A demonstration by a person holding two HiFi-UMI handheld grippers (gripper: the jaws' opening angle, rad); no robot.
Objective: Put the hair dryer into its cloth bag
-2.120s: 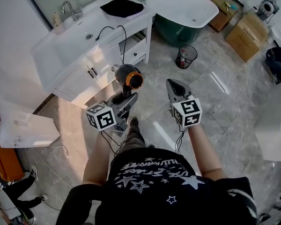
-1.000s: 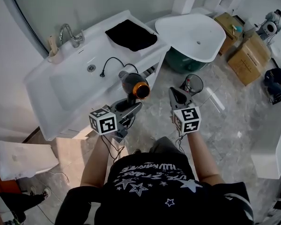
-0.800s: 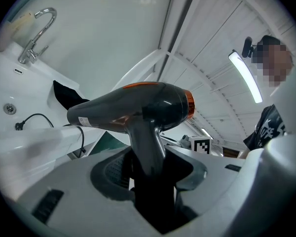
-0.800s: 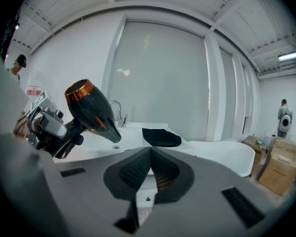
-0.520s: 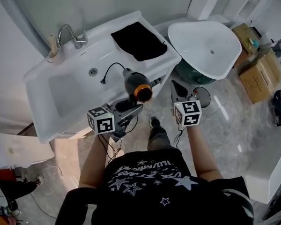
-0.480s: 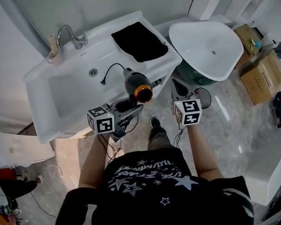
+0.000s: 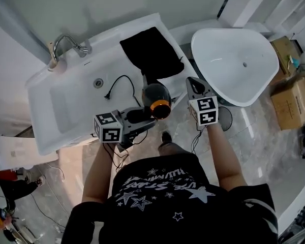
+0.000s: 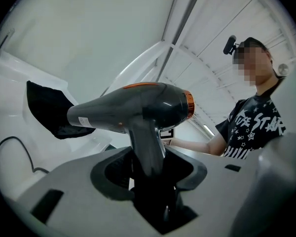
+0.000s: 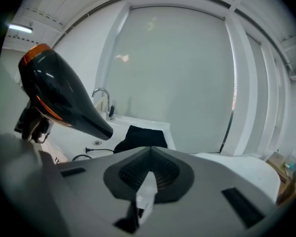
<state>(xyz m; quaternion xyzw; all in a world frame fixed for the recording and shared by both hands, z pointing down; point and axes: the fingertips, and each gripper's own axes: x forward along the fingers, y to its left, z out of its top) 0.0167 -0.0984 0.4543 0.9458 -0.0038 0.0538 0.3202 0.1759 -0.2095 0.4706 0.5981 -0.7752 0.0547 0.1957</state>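
The white tub [image 7: 229, 50] is standing at the right of the head view, next to the counter.

The white counter [image 7: 66, 105] with its sunken basin is running along the wall. A faucet [image 7: 66, 42] is standing at its back left.

The black bag [image 7: 152, 52] is lying flat on the counter's right end, beside the basin. It is also showing in the left gripper view [image 8: 49, 110] and the right gripper view [image 9: 140, 137].

The dryer [image 7: 157, 98], dark grey with an orange ring at its rear, is being held in the air over the counter's front edge. Its nozzle is pointing toward the bag, clear of the cloth. Its cord [image 7: 123, 80] is trailing across the counter, the plug [image 7: 108, 96] lying by the basin.

The left gripper [image 7: 141, 118] is clamping the dryer's handle [image 8: 145, 147] between its jaws, which are standing partly apart around it, barrel above them.

The right gripper [image 7: 191, 83] is hanging just right of the dryer, apart from it. Its jaws [image 9: 148, 177] are pressing fully together with nothing between them.
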